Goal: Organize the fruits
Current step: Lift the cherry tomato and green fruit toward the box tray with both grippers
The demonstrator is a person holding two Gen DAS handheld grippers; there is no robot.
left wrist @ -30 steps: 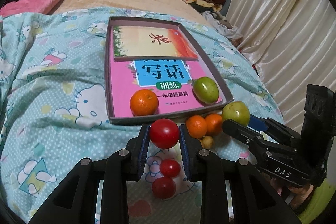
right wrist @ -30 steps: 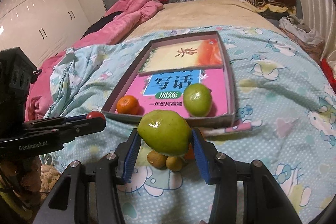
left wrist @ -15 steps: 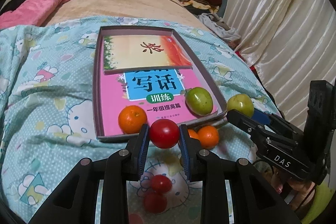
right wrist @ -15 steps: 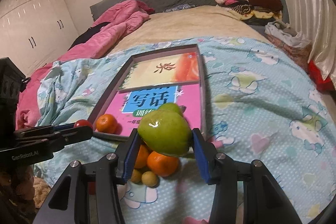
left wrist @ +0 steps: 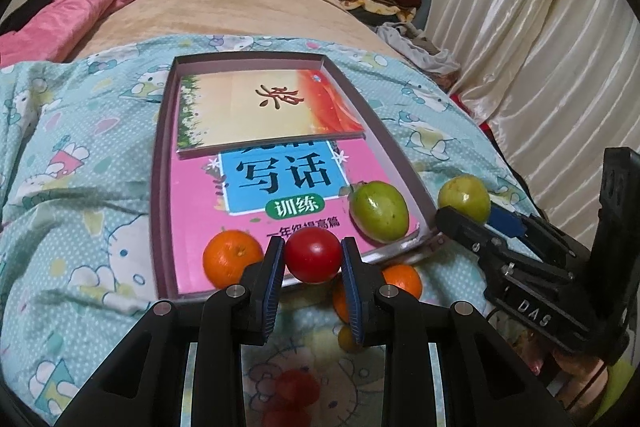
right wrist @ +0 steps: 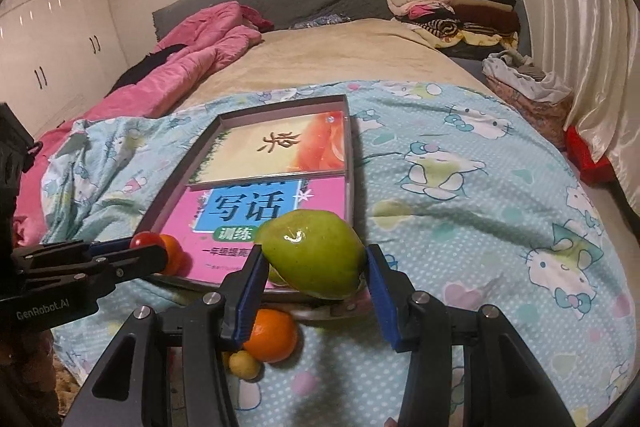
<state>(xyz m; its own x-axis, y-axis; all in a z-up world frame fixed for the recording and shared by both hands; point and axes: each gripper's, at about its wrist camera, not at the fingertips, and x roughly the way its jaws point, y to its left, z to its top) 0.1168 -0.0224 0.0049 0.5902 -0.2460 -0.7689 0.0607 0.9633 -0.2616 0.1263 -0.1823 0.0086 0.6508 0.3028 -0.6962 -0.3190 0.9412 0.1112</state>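
Observation:
My left gripper point(left wrist: 313, 261) is shut on a red tomato point(left wrist: 312, 251), held over the near edge of the shallow box tray point(left wrist: 160, 195). An orange point(left wrist: 232, 263) and a green fruit point(left wrist: 379, 211) lie inside the tray on a pink book. In the right wrist view my right gripper point(right wrist: 316, 267) is shut on a second green fruit point(right wrist: 316, 251), which hangs above the tray's near right corner point(right wrist: 352, 163). The left gripper point(right wrist: 148, 251) and its tomato point(right wrist: 144, 239) show at the left of that view.
Loose oranges point(left wrist: 402, 281), a small yellow fruit point(right wrist: 244, 365) and blurred red tomatoes point(left wrist: 294, 387) lie on the blue cartoon bedspread in front of the tray. Two books cover the tray floor. A pink quilt point(right wrist: 192, 59) lies at the back left, folded clothes point(right wrist: 452, 7) at the back right.
Both grippers have moved forward towards the tray with their fruits. The tomato went from in front of the tray to over its near edge. The green fruit now overlaps the near right corner.

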